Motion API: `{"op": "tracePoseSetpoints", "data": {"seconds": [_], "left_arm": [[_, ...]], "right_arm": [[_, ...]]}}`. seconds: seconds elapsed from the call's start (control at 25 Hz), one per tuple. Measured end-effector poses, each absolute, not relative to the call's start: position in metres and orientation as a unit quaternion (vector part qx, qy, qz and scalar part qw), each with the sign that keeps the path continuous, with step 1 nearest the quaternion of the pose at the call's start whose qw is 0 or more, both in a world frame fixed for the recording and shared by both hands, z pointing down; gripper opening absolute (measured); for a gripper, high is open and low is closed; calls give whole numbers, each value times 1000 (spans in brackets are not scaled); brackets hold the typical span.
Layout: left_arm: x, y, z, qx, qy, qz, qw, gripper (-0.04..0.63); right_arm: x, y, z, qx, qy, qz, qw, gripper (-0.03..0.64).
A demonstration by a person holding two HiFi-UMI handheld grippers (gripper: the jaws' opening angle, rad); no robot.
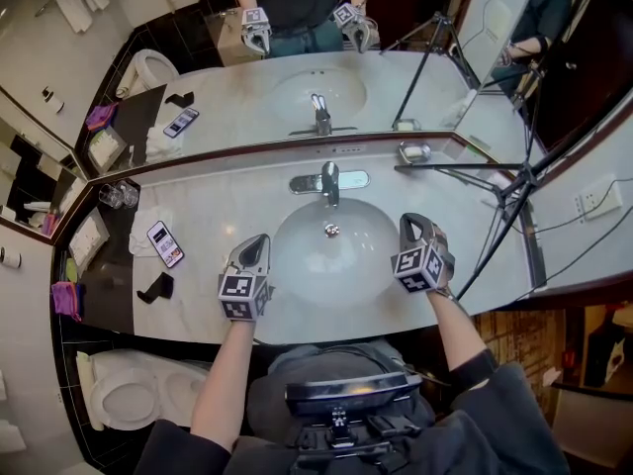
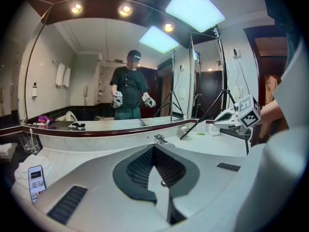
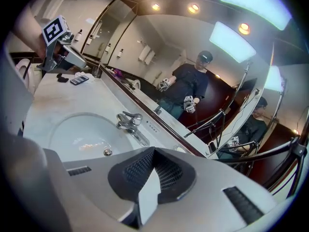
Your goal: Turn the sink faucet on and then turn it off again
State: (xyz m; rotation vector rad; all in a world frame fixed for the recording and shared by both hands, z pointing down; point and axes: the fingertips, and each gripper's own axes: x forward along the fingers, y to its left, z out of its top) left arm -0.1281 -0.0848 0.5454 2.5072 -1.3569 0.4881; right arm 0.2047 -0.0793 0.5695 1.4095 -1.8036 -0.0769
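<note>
the faucet [image 1: 329,181] stands across the basin [image 1: 297,257], spout toward the person, midway between left gripper [image 1: 258,242] and right gripper [image 1: 414,225], both pressed together, empty, about equally near.

Bathroom, sink [image 1: 297,265], wall mirror [image 1: 247,97], toilet [image 1: 124,396]

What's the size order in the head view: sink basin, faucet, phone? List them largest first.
1. Sink basin, by far the largest.
2. Faucet with its base plate.
3. Phone, only slightly smaller than the faucet.
</note>
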Motion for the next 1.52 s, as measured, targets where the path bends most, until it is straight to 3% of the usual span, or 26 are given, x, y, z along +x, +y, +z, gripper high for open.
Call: {"op": "tracePoseSetpoints", "data": {"seconds": [0.72,1.52], "left_arm": [[-137,-78,545,856,-473,166,128,-5],[-137,-72,547,856,-473,165,131,-5]], "right_arm": [[247,-33,595,636,-706,181,254,17],[239,-34,592,628,-710,161,274,14]]}}
